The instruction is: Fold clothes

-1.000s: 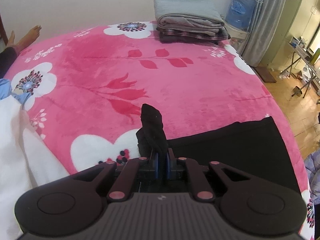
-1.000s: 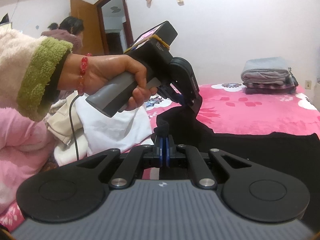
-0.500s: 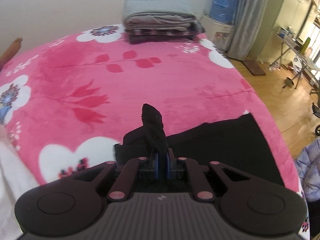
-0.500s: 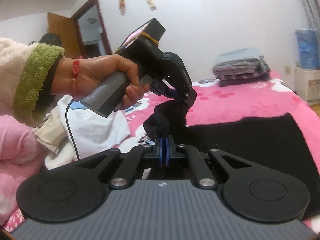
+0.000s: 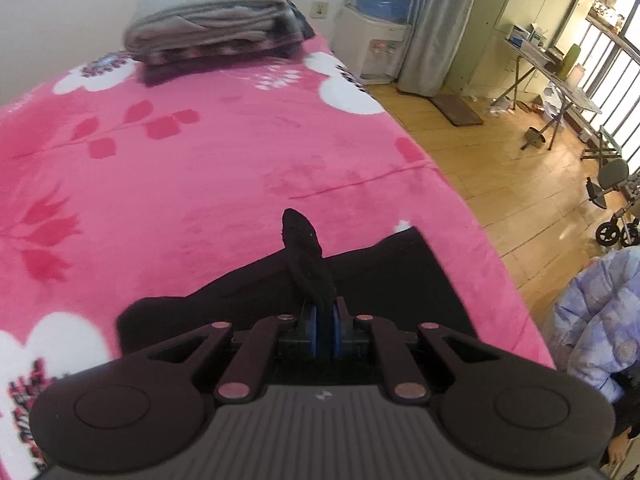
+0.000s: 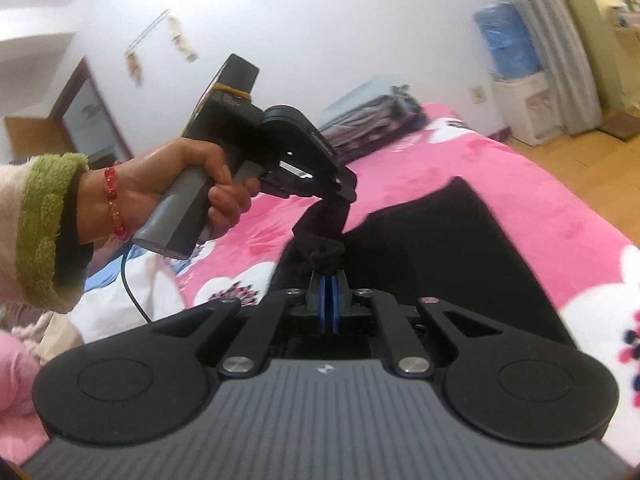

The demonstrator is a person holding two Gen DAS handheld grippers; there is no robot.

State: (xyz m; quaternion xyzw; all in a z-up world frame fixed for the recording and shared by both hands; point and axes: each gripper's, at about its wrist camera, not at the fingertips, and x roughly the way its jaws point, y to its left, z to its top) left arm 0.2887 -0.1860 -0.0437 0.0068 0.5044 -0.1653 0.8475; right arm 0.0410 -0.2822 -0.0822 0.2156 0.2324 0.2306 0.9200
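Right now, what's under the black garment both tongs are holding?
Under the black garment lies the pink floral blanket, visible all around it. Anything lying beneath the spread cloth is covered and cannot be seen.

A home bedroom is shown: a bed (image 5: 224, 168) covered by a pink floral blanket, folded bedding (image 5: 212, 36) stacked against the wall, a water dispenser (image 5: 380, 28), curtains (image 5: 436, 24) and wooden flooring (image 5: 520, 184).

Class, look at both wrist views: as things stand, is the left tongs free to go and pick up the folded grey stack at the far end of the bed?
Probably not yet. The left tongs are shut on the black garment, as are the right tongs. The pink blanket toward the folded stack lies bare, so only the grip blocks it.
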